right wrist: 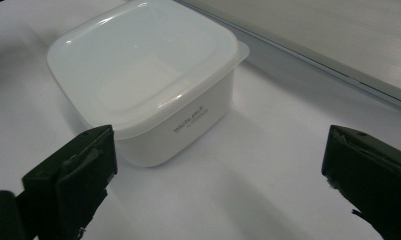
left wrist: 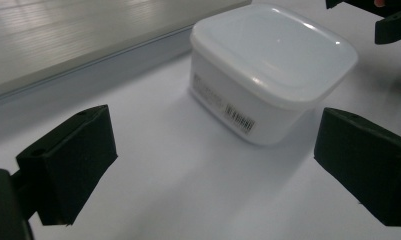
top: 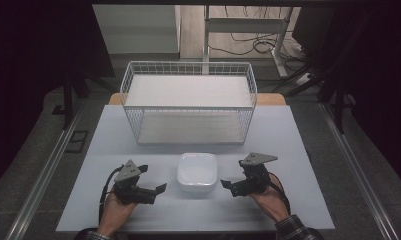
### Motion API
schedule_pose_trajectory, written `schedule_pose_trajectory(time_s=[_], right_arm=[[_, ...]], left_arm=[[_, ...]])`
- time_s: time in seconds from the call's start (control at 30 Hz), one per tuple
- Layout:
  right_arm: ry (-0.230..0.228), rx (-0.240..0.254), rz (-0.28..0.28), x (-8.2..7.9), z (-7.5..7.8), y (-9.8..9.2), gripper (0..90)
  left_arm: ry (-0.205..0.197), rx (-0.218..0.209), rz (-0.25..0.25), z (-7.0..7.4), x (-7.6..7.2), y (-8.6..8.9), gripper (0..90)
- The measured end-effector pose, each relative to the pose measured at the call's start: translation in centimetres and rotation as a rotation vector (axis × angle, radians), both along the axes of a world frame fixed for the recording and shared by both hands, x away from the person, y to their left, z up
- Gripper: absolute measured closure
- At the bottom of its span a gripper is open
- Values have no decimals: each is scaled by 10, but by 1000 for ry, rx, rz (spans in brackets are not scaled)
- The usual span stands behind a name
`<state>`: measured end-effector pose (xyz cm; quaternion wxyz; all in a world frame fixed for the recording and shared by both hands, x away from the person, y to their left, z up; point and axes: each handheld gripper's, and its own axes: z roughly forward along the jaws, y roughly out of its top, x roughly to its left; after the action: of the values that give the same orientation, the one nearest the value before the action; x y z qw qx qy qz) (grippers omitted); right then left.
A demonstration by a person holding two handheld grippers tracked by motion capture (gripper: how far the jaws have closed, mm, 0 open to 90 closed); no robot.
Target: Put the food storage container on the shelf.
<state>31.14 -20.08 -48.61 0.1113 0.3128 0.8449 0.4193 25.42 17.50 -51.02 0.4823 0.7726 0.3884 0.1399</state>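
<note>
Left gripper (top: 154,179) and right gripper (top: 227,184): both released, jaws spread, nothing held.
We find the lidded box (top: 197,171) on the table (top: 288,145) between them, untouched, before the basket (top: 188,102).

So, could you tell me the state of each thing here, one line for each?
White container: lid on, upright on the table, untouched.
Wire basket: upright behind the container, nothing visible inside.
Left tool: jaws open, beside the container, holding nothing.
Right tool: jaws open, beside the container, holding nothing.
</note>
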Motion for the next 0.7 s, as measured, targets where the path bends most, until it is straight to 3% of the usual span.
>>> schedule_pose_trajectory(time_s=[0.13, 0.4, 0.57, 0.7], right_arm=[[5, -6, 4, 1, 1, 4, 0], [31, 46, 16, 6, 8, 16, 23], [56, 39, 34, 11, 11, 29, 69], [66, 25, 53, 18, 8, 40, 73]], left_arm=[[2, 9, -20, 3, 9, -10, 22], [3, -12, -72, 12, 31, -28, 22], [14, 20, -102, 15, 47, -43, 31], [49, 35, -120, 9, 59, -54, 26]])
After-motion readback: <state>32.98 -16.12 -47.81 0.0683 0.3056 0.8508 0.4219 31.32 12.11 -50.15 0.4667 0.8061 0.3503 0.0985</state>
